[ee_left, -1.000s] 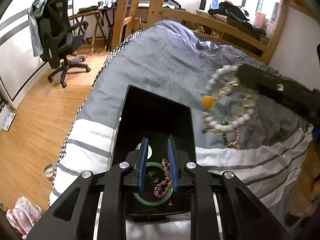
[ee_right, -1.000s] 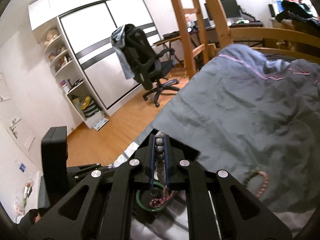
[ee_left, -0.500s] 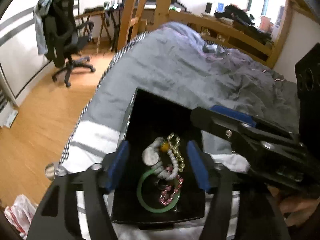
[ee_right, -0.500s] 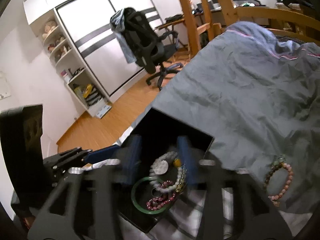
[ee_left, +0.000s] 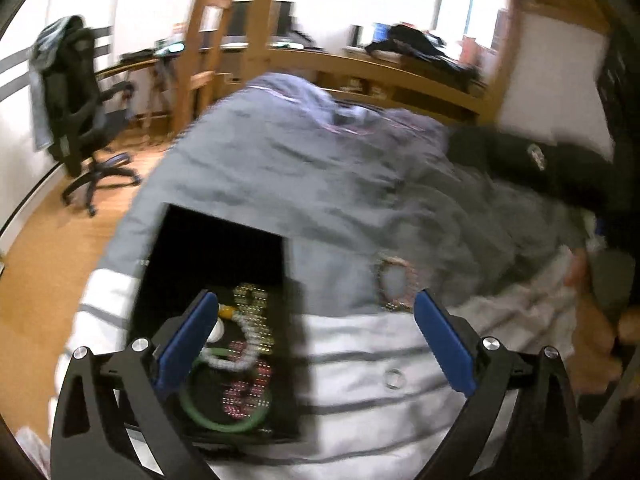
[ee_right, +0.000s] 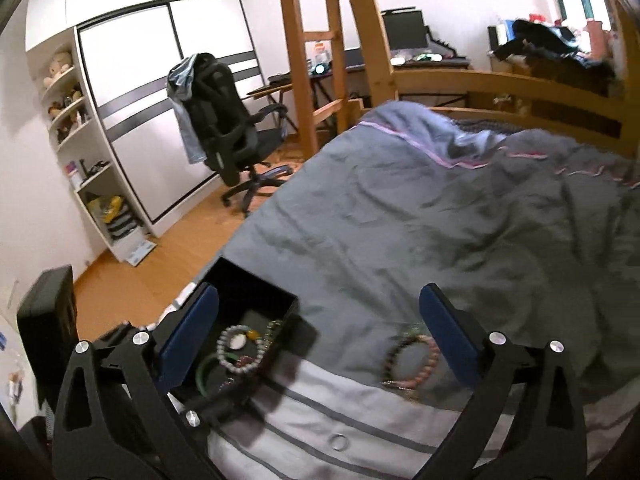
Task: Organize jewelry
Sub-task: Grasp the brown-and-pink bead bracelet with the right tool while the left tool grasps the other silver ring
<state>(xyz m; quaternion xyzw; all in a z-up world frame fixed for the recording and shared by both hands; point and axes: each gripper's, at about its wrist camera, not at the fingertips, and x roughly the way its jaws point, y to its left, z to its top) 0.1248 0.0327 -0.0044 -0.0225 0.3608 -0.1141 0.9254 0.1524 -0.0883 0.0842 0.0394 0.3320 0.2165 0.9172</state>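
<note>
Both hand-held grippers stand released. Left hand-held gripper (ee_left: pixel 316 344): blue pads spread wide, jaws just opened, nothing between them but bedding. Right hand-held gripper (ee_right: pixel 320 340): same condition, jaws just opened, pads wide apart and empty.

Black box (ee_left: pixel 216 240) lies on the bed, under and just ahead of the left pad (ee_left: pixel 188 340) of the left hand-held gripper; in the right wrist view the box (ee_right: pixel 256 292) sits likewise at that gripper's left pad. Contents, piled at the near end of the box: green bangle (ee_left: pixel 218 420), white bead bracelet (ee_left: pixel 236 356) with an orange bead (ee_left: pixel 225 312), gold chain (ee_left: pixel 256 308), dark red bead string (ee_left: pixel 244 392). The pieces overlap one another; exact layering cannot be told because of blur.

Outside the box, a pink bead bracelet (ee_right: pixel 412 360) lies on the grey duvet (ee_right: pixel 440 208), just inside the right pad of the right hand-held gripper and well apart from the box. The same bracelet (ee_left: pixel 396 284) shows ahead of the left gripper's right pad. A small ring (ee_right: pixel 338 441) lies on the white striped part of the bedding, between the two arms of the right hand-held gripper, nearer the camera than the bracelet; it also shows in the left view (ee_left: pixel 394 378).

Far right of the left view: the other gripper's dark body and part of a person's hand (ee_left: pixel 592 320), blurred.

Beyond the bed: a black office chair (ee_right: pixel 224 120) on the wooden floor.
</note>
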